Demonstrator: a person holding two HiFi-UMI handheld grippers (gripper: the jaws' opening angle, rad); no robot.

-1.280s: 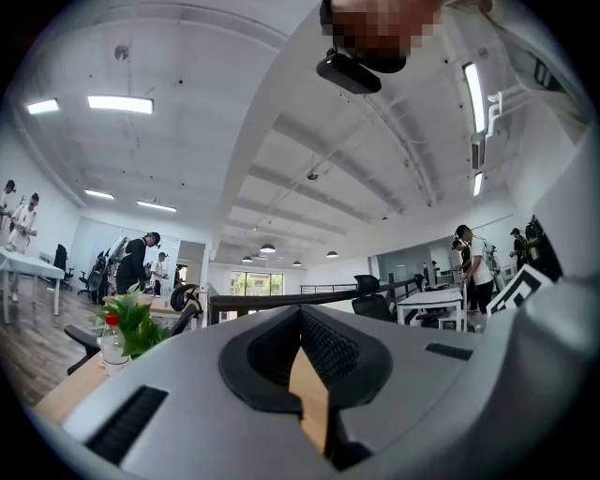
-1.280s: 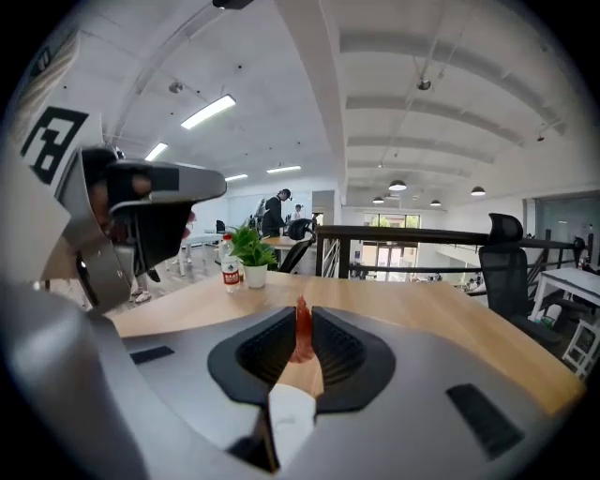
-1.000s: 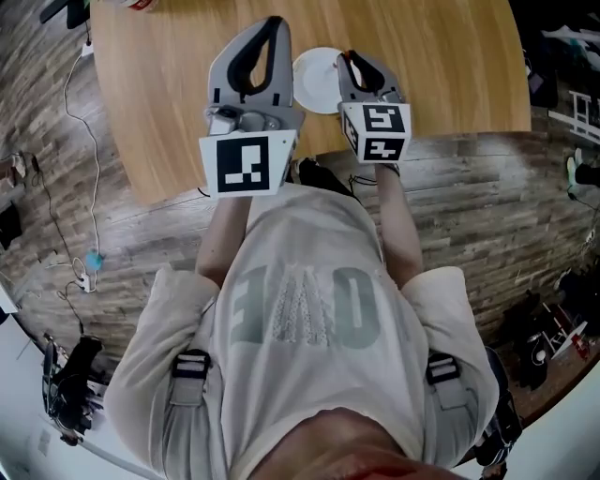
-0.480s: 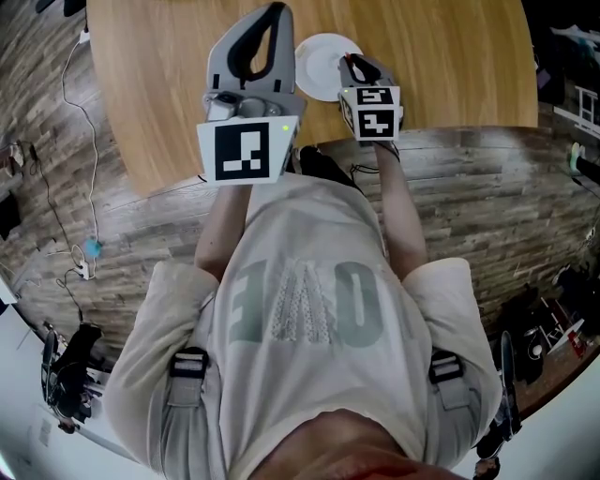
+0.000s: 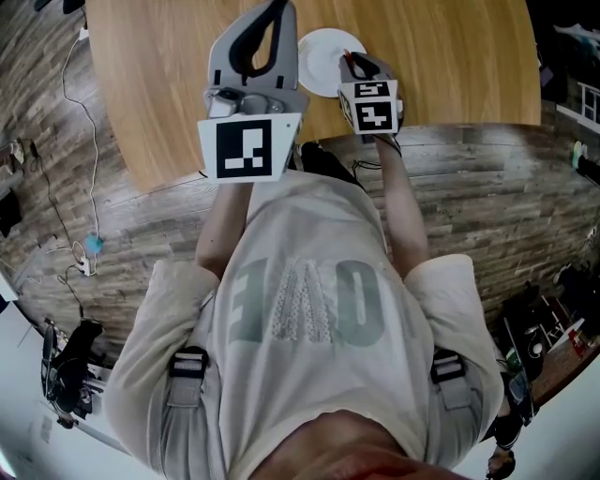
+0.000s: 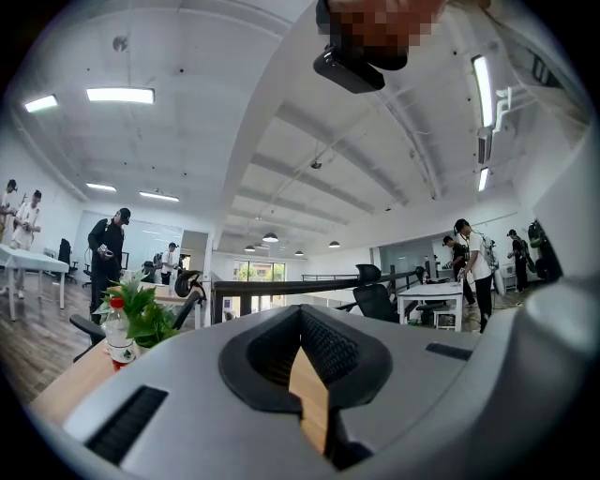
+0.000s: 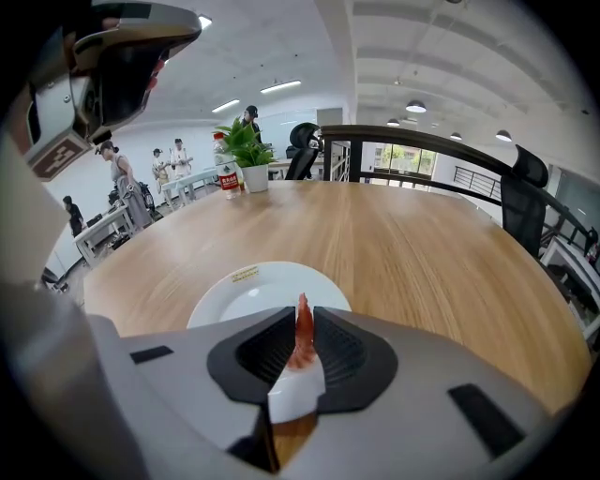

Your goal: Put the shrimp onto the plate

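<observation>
My right gripper (image 7: 303,330) is shut on a red shrimp (image 7: 304,335), its tail sticking up between the jaws. It hangs over the near rim of the white plate (image 7: 246,292), which lies bare on the wooden table. In the head view the right gripper (image 5: 353,64) sits at the plate's (image 5: 320,58) right edge. My left gripper (image 6: 302,367) is raised and tilted upward, its jaws together with nothing between them; in the head view the left gripper (image 5: 273,11) stands left of the plate.
The round wooden table (image 7: 422,253) stretches beyond the plate. At its far side stand a potted plant (image 7: 247,150) and a bottle with a red cap (image 7: 226,174). People and desks fill the room behind. A cable lies on the floor (image 5: 75,141).
Both grippers moved slightly forward over the table; the right one, still holding the shrimp, now sits closer to the plate.
</observation>
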